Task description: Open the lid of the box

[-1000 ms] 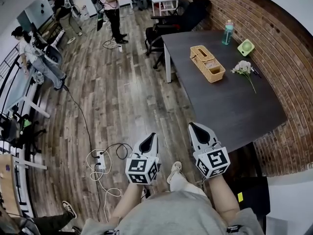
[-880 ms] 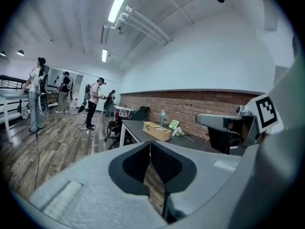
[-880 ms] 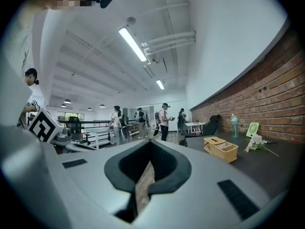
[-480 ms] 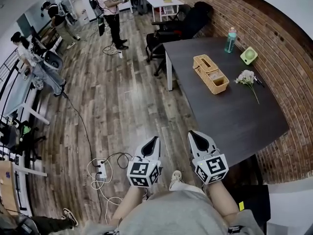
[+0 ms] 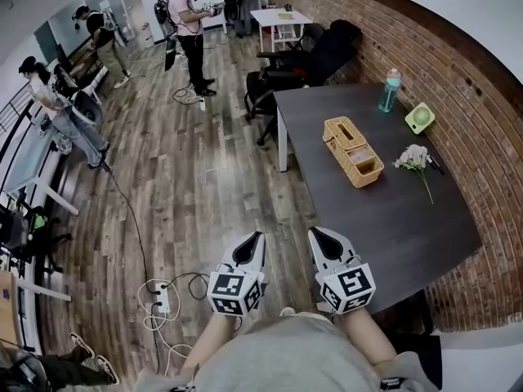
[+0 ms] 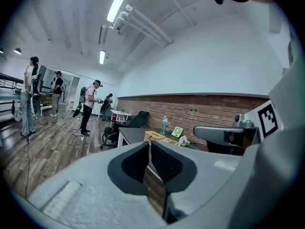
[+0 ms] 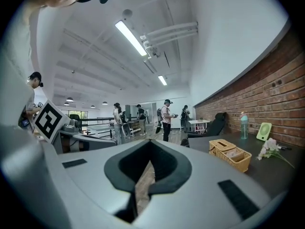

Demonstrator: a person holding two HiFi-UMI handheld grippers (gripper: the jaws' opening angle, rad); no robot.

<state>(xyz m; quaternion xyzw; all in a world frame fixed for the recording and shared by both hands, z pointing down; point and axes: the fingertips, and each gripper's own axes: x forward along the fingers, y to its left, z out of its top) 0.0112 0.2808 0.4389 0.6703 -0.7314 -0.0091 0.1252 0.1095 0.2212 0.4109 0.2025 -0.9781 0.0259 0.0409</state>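
— Both grippers are closed: my left gripper (image 5: 257,237) has its jaws pressed together with nothing between them, and my right gripper (image 5: 313,232) is just the same. I hold them side by side, low in front of me, above the wooden floor (image 5: 188,186) and close to the table's near edge.

— And the box?

— My woven box (image 5: 353,150) sits on the dark table (image 5: 392,219), well apart from both grippers, out toward the far half. Its far end carries a slotted lid (image 5: 344,131); whether the near end is covered I cannot tell.

— Anything beside it?

— White flowers (image 5: 413,158) lie near its right side, and a blue-green bottle (image 5: 390,91) stands beyond, by the brick wall (image 5: 458,80).
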